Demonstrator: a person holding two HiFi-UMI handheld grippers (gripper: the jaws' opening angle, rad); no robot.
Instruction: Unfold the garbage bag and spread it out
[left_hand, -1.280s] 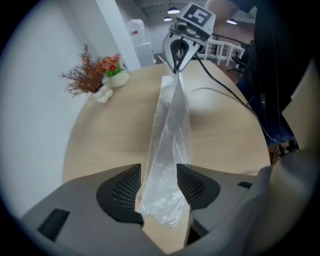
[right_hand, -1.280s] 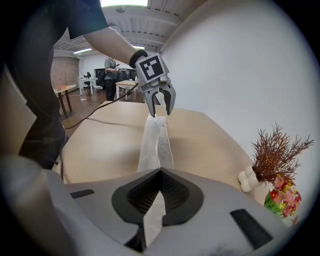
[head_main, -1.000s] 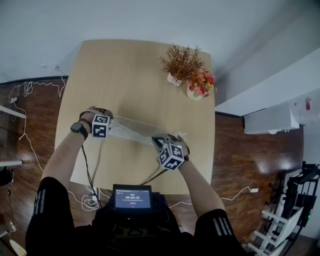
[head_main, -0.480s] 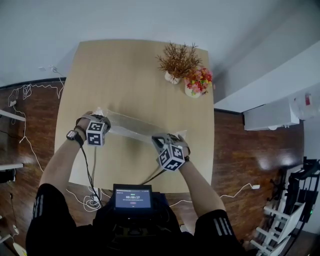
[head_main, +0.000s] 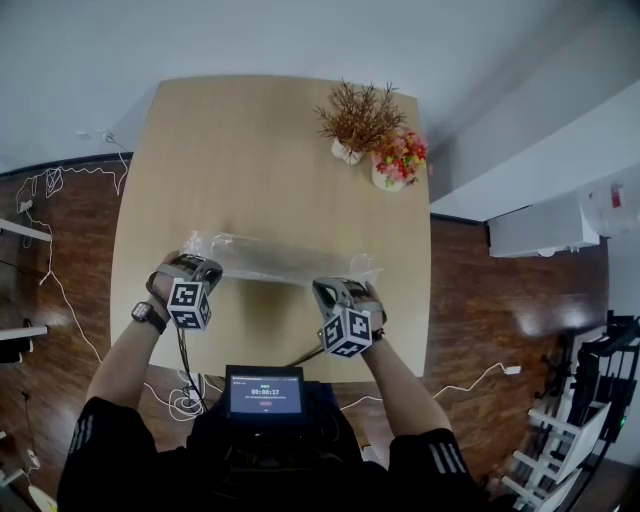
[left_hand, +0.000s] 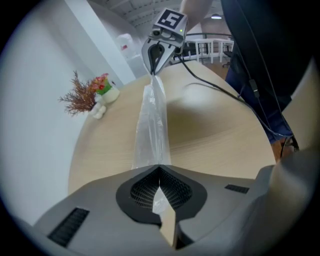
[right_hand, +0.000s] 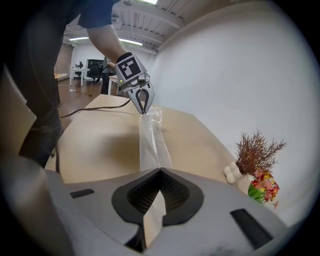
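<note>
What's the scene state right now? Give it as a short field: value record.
surface: wooden table
garbage bag: clear, a narrow folded strip stretched between the two grippers, not yet spread
left gripper: shut on one end of the bag
right gripper: shut on the other end
bag position: near the table's edge closest to the person
other items: dried-plant vase and flower pot at the far right corner, away from the bag
</note>
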